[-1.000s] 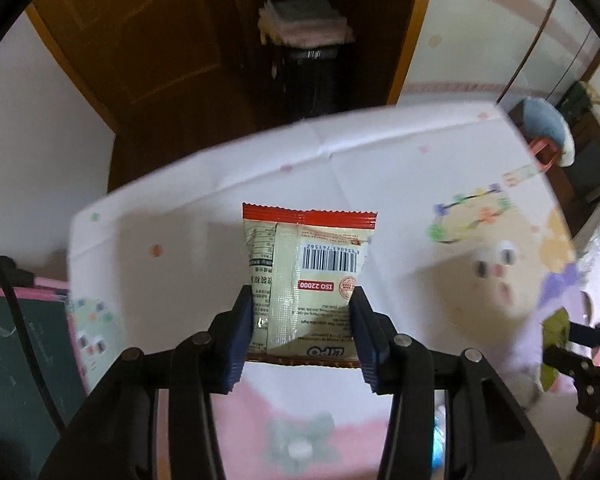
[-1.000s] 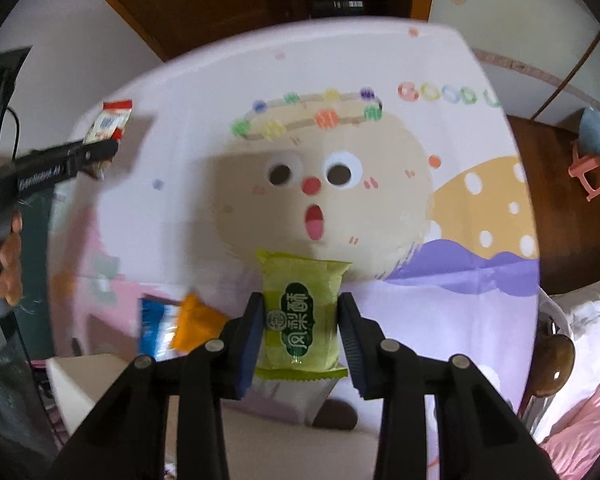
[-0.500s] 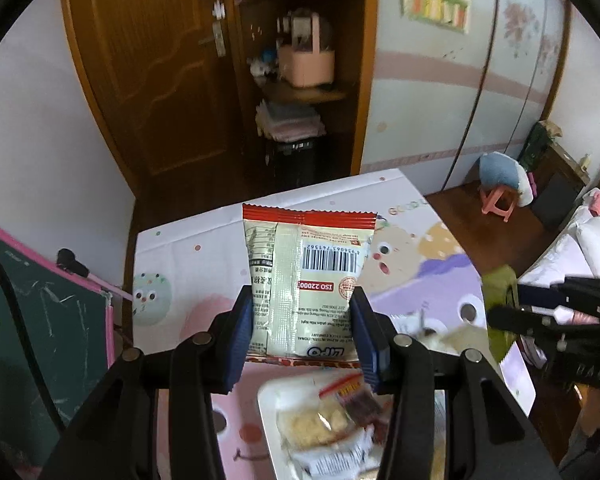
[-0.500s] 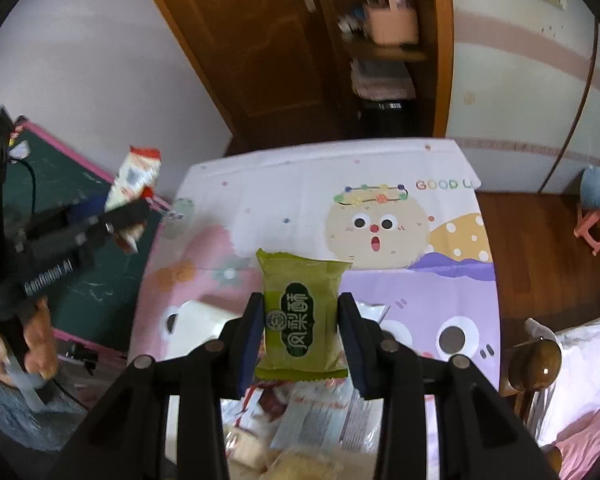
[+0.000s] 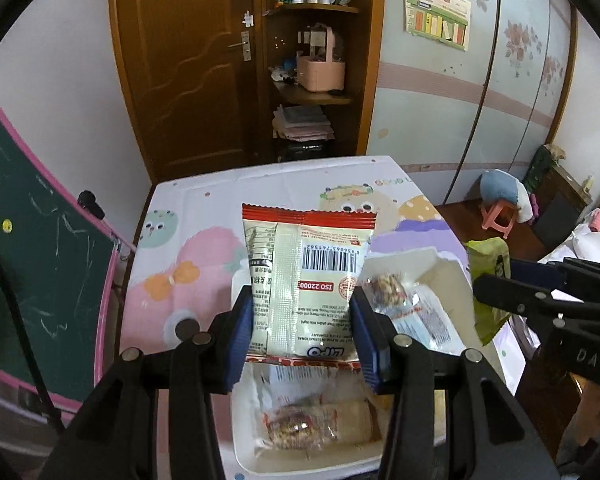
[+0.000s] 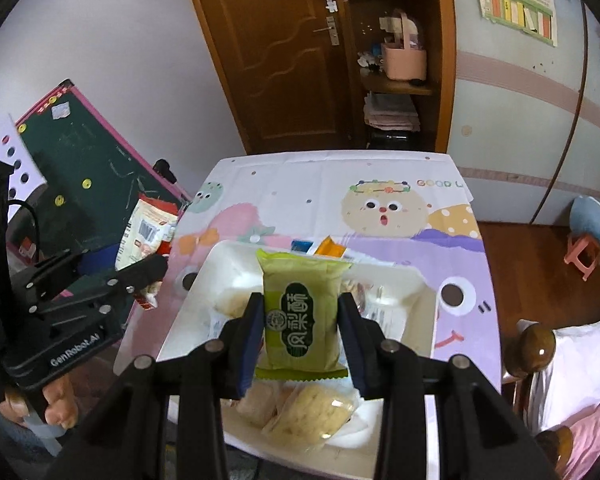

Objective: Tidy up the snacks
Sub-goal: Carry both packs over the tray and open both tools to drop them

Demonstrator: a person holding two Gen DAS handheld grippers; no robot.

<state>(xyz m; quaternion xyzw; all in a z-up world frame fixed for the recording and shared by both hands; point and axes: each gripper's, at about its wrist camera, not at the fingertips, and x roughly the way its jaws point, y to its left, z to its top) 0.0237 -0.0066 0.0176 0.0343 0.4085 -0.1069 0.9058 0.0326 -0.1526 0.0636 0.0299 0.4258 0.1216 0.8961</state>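
Note:
My left gripper (image 5: 303, 320) is shut on a cream snack packet with a red edge and a barcode (image 5: 306, 280), held in the air above the white tray (image 5: 244, 440). My right gripper (image 6: 300, 328) is shut on a green snack packet (image 6: 302, 316), held above the same tray (image 6: 204, 276). The tray holds several clear-wrapped snacks (image 6: 312, 408). In the right wrist view the left gripper (image 6: 152, 272) and its packet (image 6: 148, 232) are at the left, beside the table. In the left wrist view the right gripper (image 5: 496, 292) with the green packet (image 5: 486, 256) is at the right.
The tray sits on a table with a cartoon-print cloth (image 6: 380, 208). Blue and orange packets (image 6: 320, 248) lie behind the tray. A green chalkboard (image 5: 28, 248) leans at the left. A wooden door and shelves stand behind; a bed post (image 6: 536, 344) is at the right.
Both grippers have risen and pulled back from the table, each keeping its packet. The tray of snacks has come into view below them.

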